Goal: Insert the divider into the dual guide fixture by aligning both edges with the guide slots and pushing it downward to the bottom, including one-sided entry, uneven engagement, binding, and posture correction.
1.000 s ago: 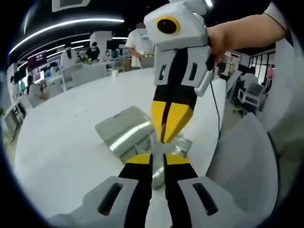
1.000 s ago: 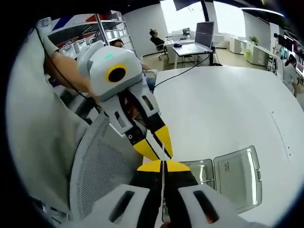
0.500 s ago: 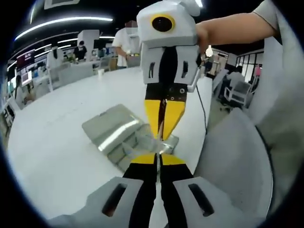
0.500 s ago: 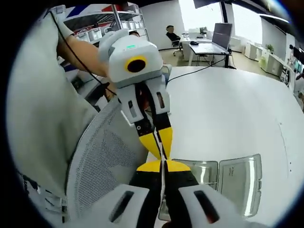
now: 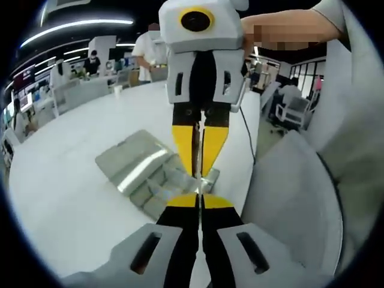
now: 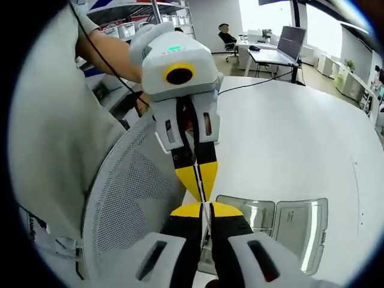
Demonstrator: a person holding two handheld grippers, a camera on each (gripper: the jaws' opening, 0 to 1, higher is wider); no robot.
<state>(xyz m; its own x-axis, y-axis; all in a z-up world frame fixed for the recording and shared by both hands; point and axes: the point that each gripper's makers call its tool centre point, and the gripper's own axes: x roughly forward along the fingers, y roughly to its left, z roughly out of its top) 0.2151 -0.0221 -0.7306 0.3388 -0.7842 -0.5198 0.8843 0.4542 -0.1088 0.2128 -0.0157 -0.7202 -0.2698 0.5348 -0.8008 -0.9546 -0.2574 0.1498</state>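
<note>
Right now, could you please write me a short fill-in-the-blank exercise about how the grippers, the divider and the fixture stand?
1. Both the left gripper and the right gripper are shut on the thin ____.
2. The clear fixture lies on a ____ table.
3. The fixture's hinged lid is ____.

Missing words: divider; white; open

White gripper bodies, yellow-tipped black jaws
</note>
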